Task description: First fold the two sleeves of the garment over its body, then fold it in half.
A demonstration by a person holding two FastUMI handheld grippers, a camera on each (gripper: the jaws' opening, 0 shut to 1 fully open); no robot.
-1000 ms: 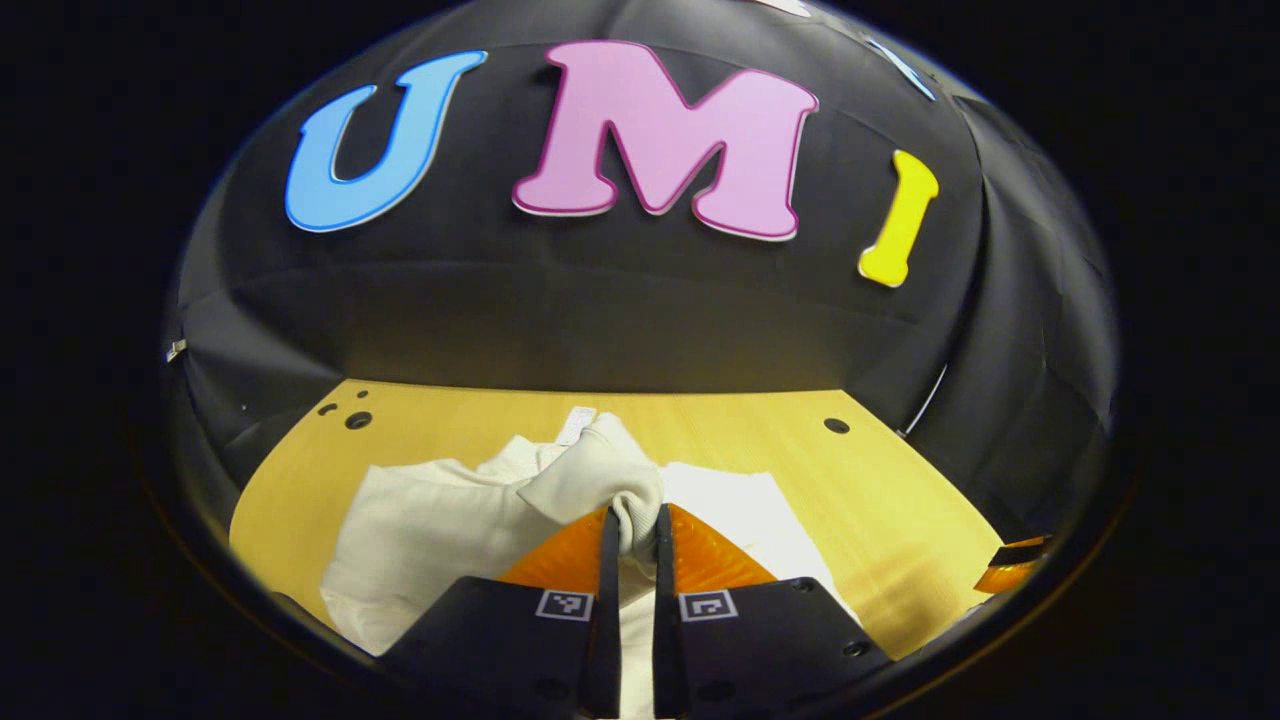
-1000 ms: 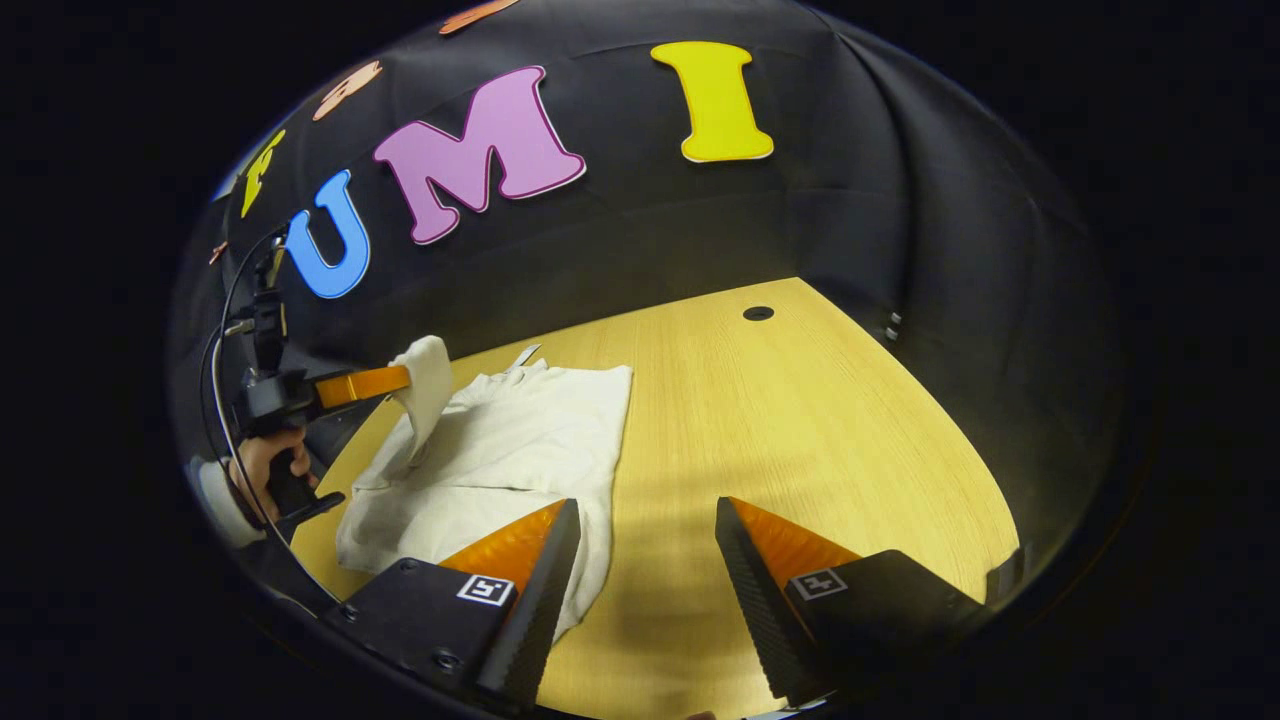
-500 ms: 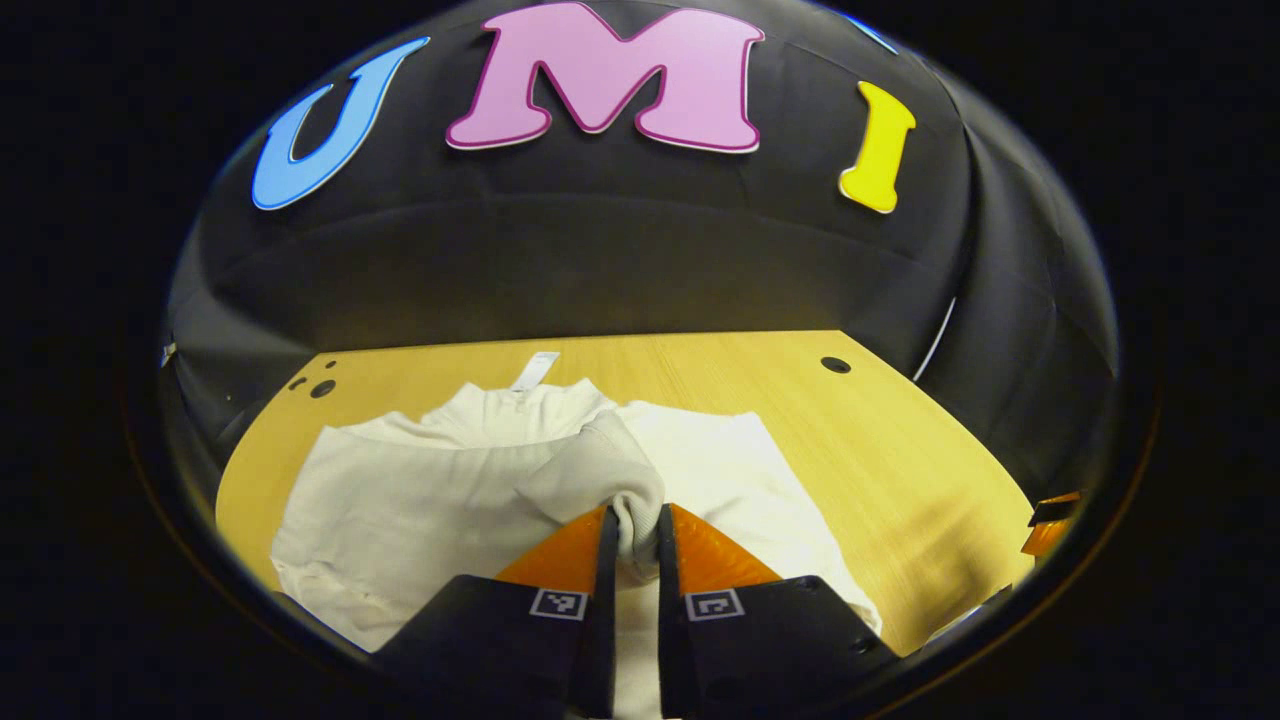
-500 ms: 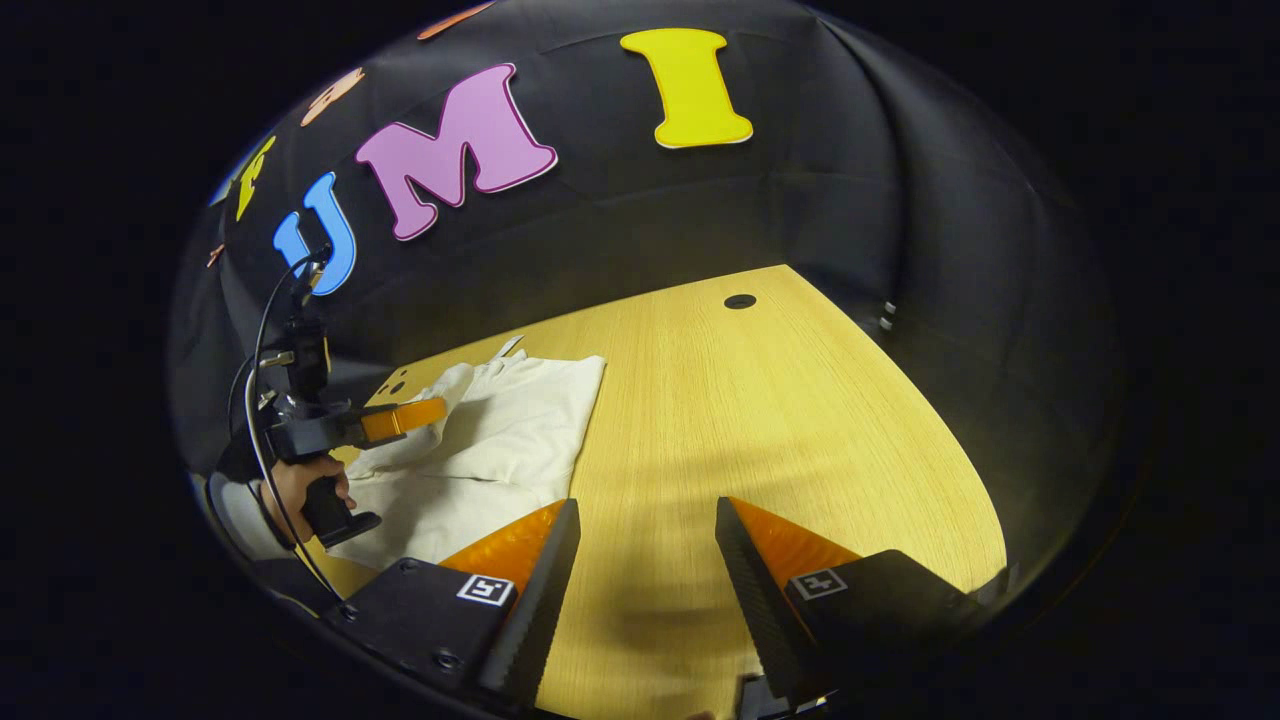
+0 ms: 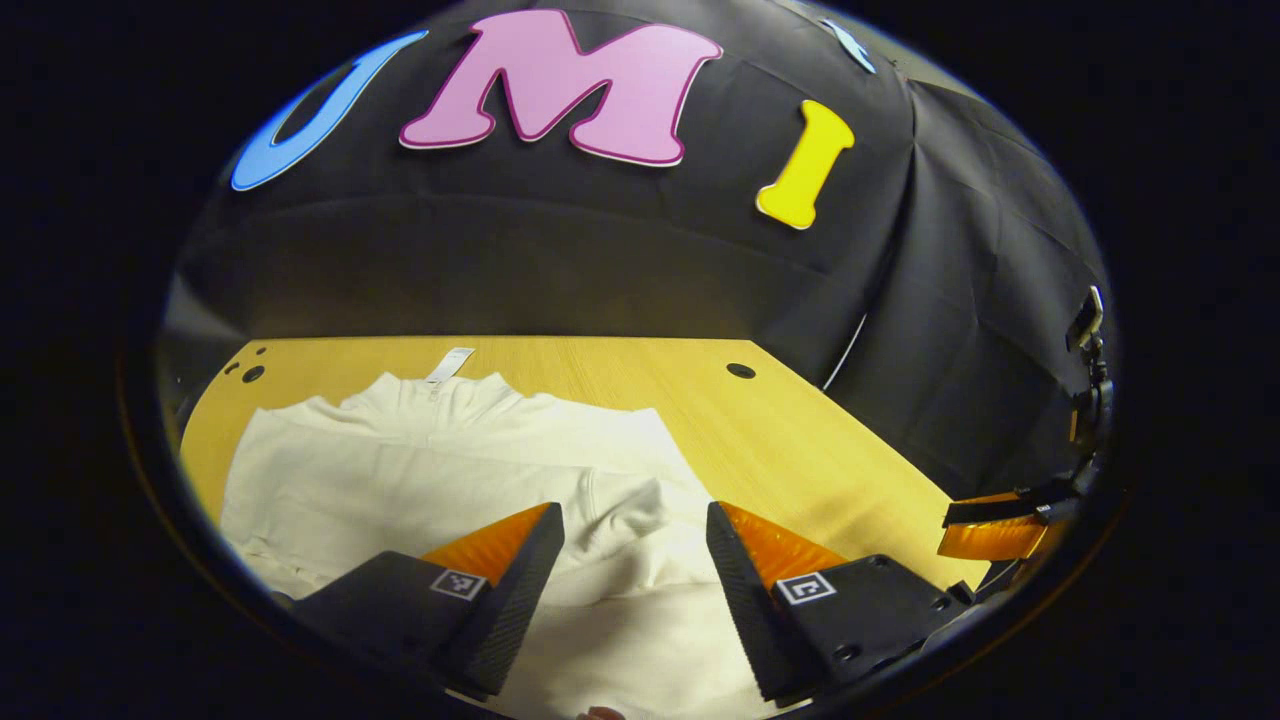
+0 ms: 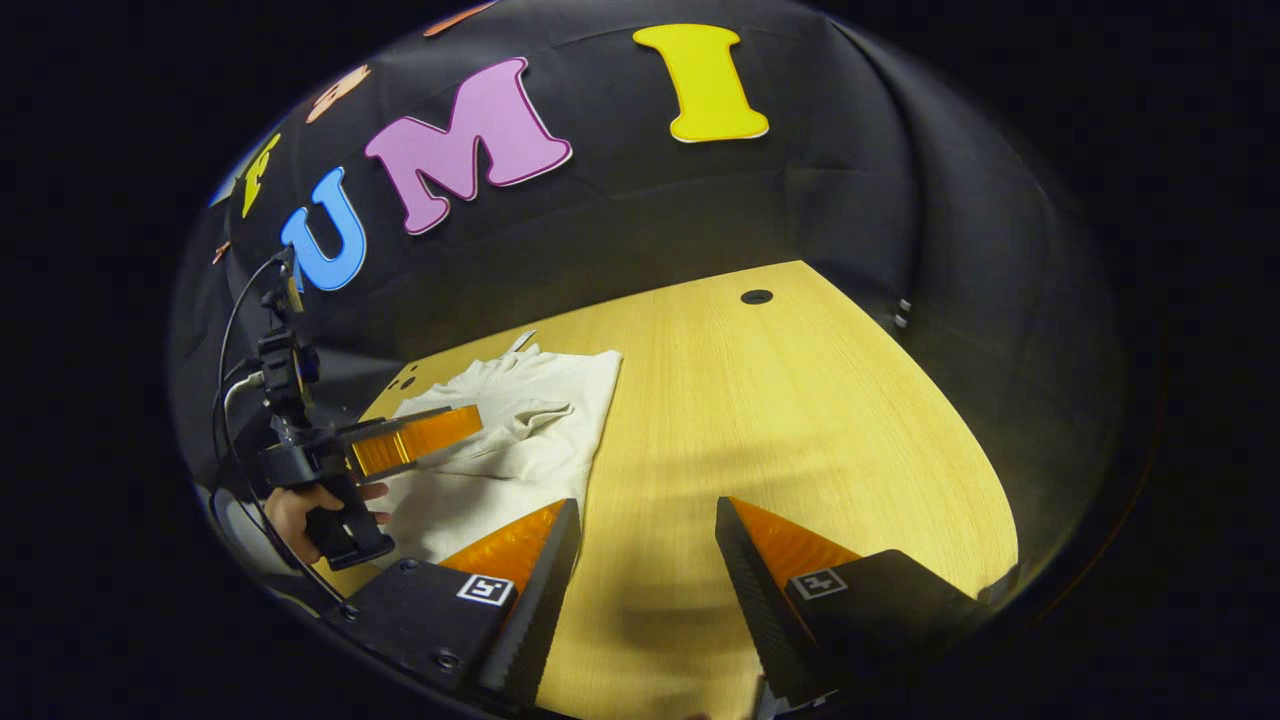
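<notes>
Looking along the left gripper [image 5: 630,560] in the left gripper view, I saw its jaws spread wide and holding nothing, poised over the garment [image 5: 420,470]. The garment lay flat on the table [image 5: 800,450], collar toward the wall, with one sleeve [image 5: 620,520] folded across its body just ahead of the fingers. The right gripper [image 5: 990,525] showed at the far right edge.

Turning to the right gripper view, I found the right gripper [image 6: 640,560] wide too, empty, above bare table [image 6: 780,420] beside the garment [image 6: 520,440]. A hand [image 6: 300,510] held the left gripper [image 6: 415,440] over the cloth.
</notes>
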